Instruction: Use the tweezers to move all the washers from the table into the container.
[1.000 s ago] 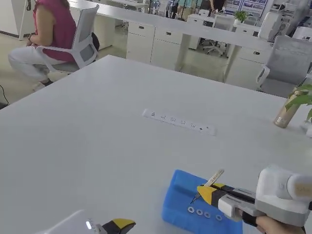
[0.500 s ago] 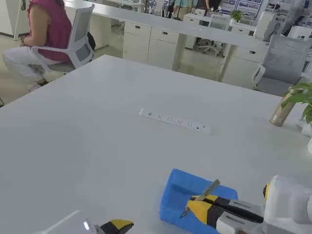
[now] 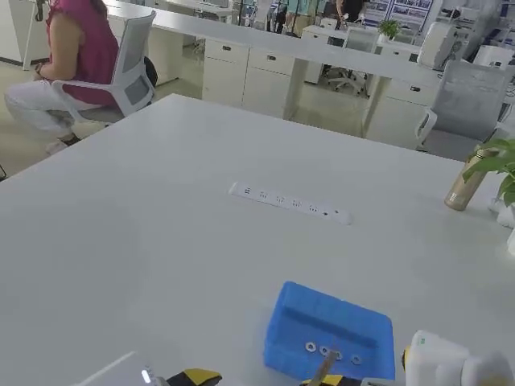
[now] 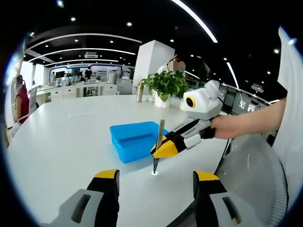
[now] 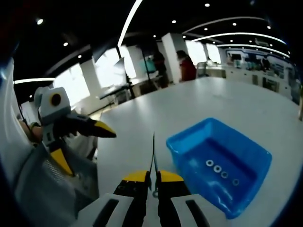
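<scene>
Inside, the blue container holds several washers; right claw clenches tweezers, left claw hangs spread.

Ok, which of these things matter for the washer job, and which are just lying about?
Job: tweezers in the right gripper; blue container; four washers inside it; one washer on the table under the tweezers' tip.
Lying about: power strip; bottle; potted plant.

Right tongs pinch the tweezers; left tongs gape apart.
</scene>
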